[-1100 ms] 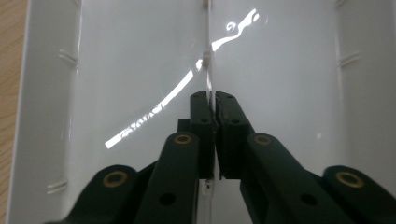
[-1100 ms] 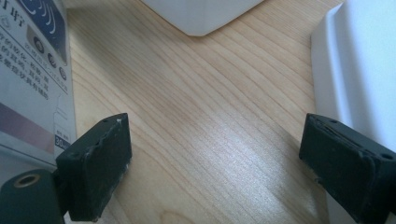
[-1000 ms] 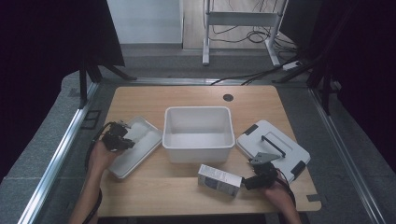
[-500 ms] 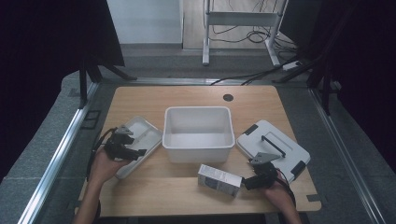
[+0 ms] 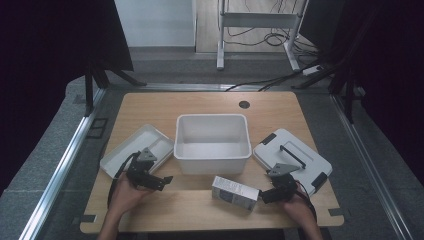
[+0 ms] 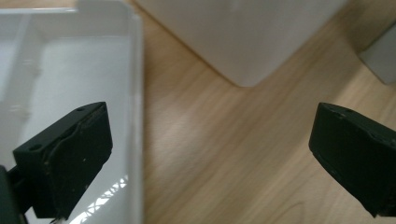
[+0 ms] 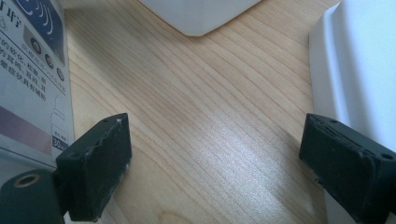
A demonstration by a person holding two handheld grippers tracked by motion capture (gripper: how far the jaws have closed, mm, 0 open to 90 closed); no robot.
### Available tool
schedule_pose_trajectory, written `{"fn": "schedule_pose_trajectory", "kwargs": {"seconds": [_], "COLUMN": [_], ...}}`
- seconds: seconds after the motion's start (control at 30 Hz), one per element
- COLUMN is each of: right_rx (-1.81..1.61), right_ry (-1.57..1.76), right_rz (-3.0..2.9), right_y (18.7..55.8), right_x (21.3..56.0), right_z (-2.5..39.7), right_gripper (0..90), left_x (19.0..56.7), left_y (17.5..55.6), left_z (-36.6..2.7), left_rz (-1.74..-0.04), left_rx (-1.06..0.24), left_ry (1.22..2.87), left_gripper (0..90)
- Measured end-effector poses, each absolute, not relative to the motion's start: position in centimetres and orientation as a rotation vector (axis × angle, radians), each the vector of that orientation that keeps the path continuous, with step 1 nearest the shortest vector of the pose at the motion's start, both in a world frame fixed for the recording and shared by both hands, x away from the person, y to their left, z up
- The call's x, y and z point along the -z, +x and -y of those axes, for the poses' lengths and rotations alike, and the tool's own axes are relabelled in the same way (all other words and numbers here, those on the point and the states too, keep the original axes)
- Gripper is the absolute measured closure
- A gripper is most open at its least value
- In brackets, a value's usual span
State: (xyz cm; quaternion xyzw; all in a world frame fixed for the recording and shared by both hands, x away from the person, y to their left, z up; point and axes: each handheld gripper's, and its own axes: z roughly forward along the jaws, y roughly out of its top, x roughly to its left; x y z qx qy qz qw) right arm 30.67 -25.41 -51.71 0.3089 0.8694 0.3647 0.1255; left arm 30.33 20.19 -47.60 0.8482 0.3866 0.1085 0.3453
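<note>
A white open bin (image 5: pixel 212 150) stands mid-table. A shallow white tray (image 5: pixel 131 149) lies to its left and a white lid with a black handle (image 5: pixel 300 152) to its right. A small printed carton (image 5: pixel 234 192) lies in front of the bin. My left gripper (image 5: pixel 162 180) hovers at the tray's near corner, open, with one jaw over the tray (image 6: pixel 70 70) and the other over bare wood. My right gripper (image 5: pixel 263 195) is open and empty between the carton (image 7: pixel 32 70) and the lid (image 7: pixel 364 70), just off the carton's right end.
The wooden table (image 5: pixel 200 210) has a round cable hole (image 5: pixel 244 104) at the back. In the gripper views the bin corner (image 6: pixel 243 37) (image 7: pixel 201 14) sits ahead of the jaws. A metal stand and cables (image 5: pixel 260 30) are on the floor beyond.
My left gripper has come off the middle of the tray, moving toward the person and rightward to the tray's near corner. The right gripper has stayed put.
</note>
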Motion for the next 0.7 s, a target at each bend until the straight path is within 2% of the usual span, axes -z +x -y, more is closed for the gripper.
{"fn": "schedule_pose_trajectory", "kwargs": {"seconds": [0.4,0.5,0.7], "right_rx": [-1.063,-1.066,-1.078], "right_ry": [0.900,0.896,0.904], "right_rz": [-2.533,-2.537,-2.560], "right_y": [30.7,30.7,30.3], "right_x": [51.7,51.7,51.5], "right_z": [25.4,25.5,26.0], "right_gripper": [9.0,8.9,8.6], "left_x": [51.8,52.1,52.1], "left_y": [28.8,28.7,28.8], "left_z": [-17.2,-16.7,-16.7], "left_rz": [-0.996,-0.984,-0.984], "left_rx": [-0.290,-0.337,-0.326], "left_ry": [2.204,2.232,2.239], "left_gripper": [0.0,0.0,0.0]}}
